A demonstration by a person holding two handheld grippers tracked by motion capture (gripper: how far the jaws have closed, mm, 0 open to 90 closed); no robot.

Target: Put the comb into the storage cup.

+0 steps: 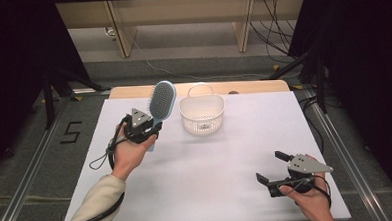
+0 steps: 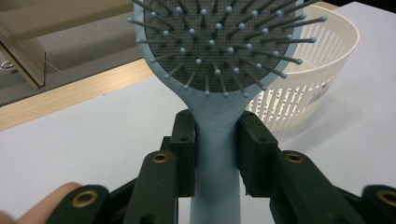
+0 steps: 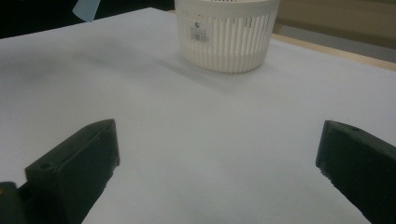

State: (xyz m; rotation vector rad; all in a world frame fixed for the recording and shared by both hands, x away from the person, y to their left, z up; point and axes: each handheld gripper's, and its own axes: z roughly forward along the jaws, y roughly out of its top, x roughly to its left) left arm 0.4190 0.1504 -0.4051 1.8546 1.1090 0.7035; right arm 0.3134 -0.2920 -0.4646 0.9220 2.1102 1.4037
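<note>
A light blue hairbrush [image 1: 162,101] with grey bristles is held up off the white table, head pointing away from the person. My left gripper [image 1: 154,130] is shut on its handle [image 2: 215,154], both black pads pressing the neck just below the head [image 2: 219,37]. A white slatted basket [image 1: 202,114] stands to the right of the brush, near the table's far edge, and it looks empty. My right gripper [image 1: 270,167] rests low at the front right of the table, jaws wide apart with nothing between them, pointing toward the basket [image 3: 226,32].
The white table [image 1: 226,159] has a wooden strip along its far edge. The basket [image 2: 303,88] sits just behind the brush head in the left gripper view. Cables lie on the floor beyond, with metal rails at both sides of the table.
</note>
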